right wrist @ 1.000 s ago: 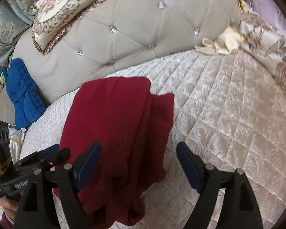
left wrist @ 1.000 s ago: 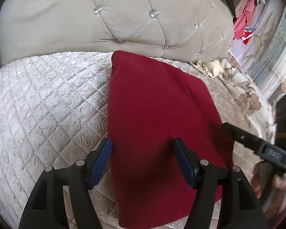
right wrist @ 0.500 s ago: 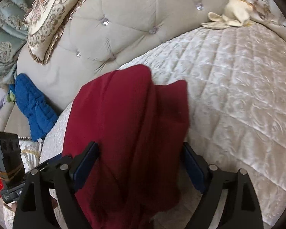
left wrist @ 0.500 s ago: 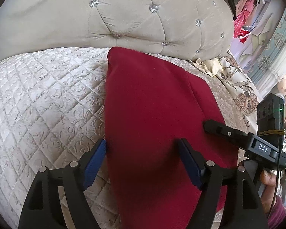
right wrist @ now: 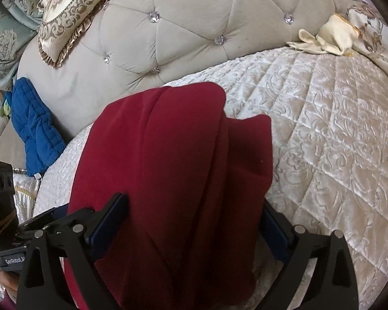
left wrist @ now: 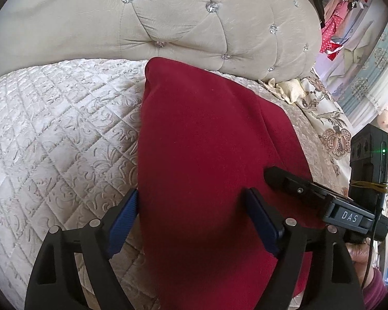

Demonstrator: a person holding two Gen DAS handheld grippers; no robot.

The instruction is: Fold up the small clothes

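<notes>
One quilted bedspread [left wrist: 51, 134] fills lower frame, one tufted headboard [left wrist: 168, 18] across top

One red garment [left wrist: 207, 155] at frame centre, lying lengthwise, partly folded; looks soft, light, limp, likely to sag, best taken at near edge corners

Two tools: left gripper [left wrist: 194, 214] spread, straddling near hem; right gripper [right wrist: 194, 227] spread, cloth between fingers, no pinch seen

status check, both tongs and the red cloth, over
Left tongs open, straddling dark red folded fabric garment. Right tongs open, garment bunched between. Garment flat on cream quilted bedspread. Nothing in the way.
</notes>
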